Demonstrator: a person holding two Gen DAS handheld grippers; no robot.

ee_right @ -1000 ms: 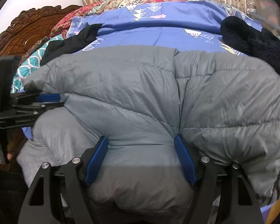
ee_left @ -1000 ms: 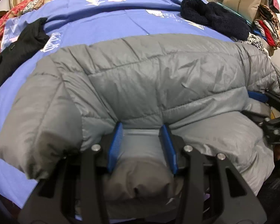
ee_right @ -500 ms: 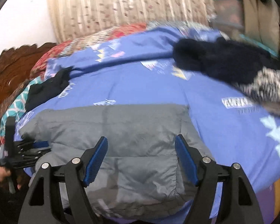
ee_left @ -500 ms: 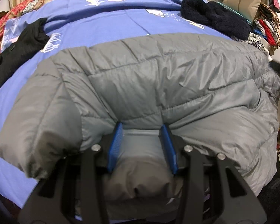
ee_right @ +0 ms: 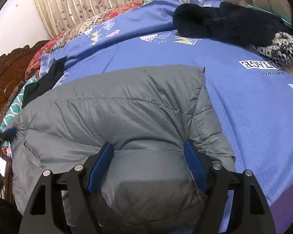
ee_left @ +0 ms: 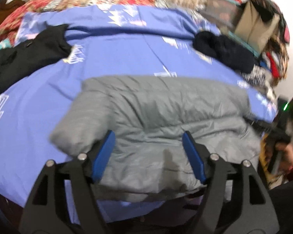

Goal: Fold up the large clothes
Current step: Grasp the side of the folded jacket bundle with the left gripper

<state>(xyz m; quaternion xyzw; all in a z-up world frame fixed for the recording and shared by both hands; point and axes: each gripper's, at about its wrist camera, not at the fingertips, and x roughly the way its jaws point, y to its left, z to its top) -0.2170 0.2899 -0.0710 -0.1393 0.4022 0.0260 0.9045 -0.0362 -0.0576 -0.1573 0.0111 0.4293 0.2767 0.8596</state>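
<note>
A grey puffer jacket (ee_left: 166, 107) lies folded into a thick bundle at the near edge of the blue bedspread (ee_left: 117, 58). My left gripper (ee_left: 148, 138) hovers over its near fold with the jaws opening; the blue pads stand clear of the fabric. In the right wrist view the jacket (ee_right: 117, 107) fills the near half. My right gripper (ee_right: 148, 148) is open wide at its right end, with a puffy fold bulging between the fingers. A hand with the right gripper (ee_left: 271, 128) shows blurred at the far right of the left wrist view.
A black garment (ee_left: 29, 58) lies at the left of the bed, and a dark fleece (ee_right: 224, 23) and a speckled knit (ee_right: 283, 46) at the far right. A carved wooden headboard (ee_right: 4, 78) stands on the left. Piled clothes and boxes (ee_left: 263, 29) sit beyond the bed.
My left gripper has let go of the jacket's fold, spread its jaws and lifted back. My right gripper swung away over the bed and has come down at the jacket's right end.
</note>
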